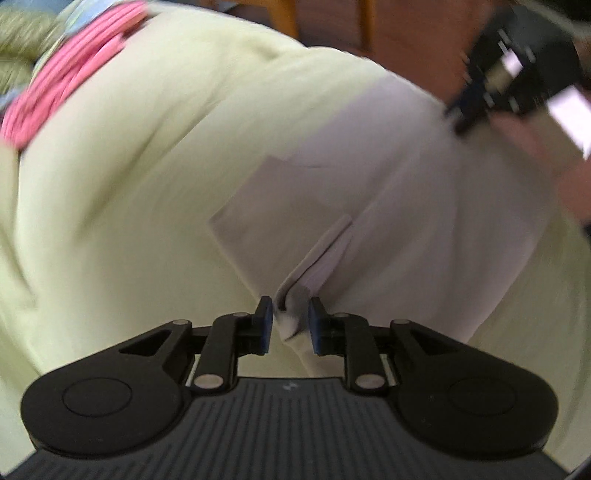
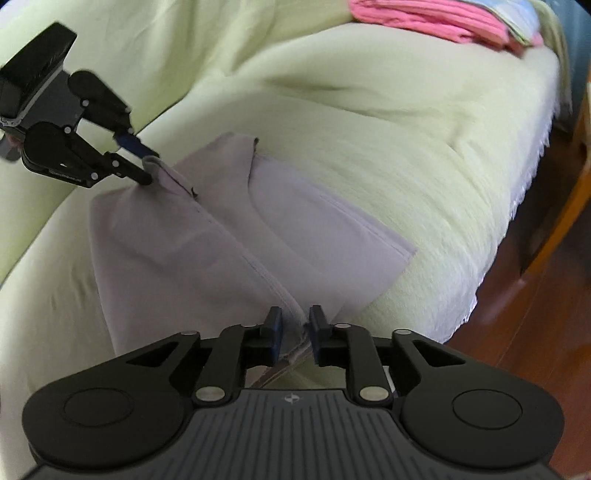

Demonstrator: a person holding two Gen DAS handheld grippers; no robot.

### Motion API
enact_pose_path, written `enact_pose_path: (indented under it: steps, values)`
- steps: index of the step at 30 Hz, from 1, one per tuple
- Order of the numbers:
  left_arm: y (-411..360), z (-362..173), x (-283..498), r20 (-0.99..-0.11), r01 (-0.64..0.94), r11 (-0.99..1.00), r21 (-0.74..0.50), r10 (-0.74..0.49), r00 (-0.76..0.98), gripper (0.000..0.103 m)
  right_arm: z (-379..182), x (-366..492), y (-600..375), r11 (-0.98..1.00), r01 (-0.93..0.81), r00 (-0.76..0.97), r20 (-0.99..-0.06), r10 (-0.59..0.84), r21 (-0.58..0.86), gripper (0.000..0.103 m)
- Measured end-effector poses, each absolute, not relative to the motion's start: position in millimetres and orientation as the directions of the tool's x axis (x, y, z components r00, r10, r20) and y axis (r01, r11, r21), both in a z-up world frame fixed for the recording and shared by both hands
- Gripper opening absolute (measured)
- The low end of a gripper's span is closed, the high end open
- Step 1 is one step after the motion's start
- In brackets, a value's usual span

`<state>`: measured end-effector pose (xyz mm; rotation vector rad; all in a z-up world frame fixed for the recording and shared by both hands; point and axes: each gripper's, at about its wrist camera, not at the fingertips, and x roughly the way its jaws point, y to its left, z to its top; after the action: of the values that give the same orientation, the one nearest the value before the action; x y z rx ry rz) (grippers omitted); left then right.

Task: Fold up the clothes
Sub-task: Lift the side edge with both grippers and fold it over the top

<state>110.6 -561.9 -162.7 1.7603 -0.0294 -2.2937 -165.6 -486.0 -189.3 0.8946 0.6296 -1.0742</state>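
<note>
Both grippers, left (image 1: 290, 320) & right (image 2: 294, 329), apart around lilac garment (image 2: 229, 236) edge, lower centre; fold half done, pink stack (image 2: 436, 18) finished.

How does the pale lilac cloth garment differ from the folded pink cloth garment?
The pale lilac garment lies spread out near both grippers; the pink garment lies folded far off. Fabric of the lilac one sits between the jaws of the left gripper and the right gripper; the pink one is untouched. Both rest on the pale yellow-green cover.
</note>
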Motion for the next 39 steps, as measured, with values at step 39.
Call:
enact_pose_path:
  steps: [39]
  values:
    - [-627.5,-188.9,93.0,-0.897,0.337,-0.929,0.154,-0.275,-0.346,0.005,-186.4,-181.3,-544.0,0.097,0.978,0.205,-0.798,-0.567,0.183,0.031]
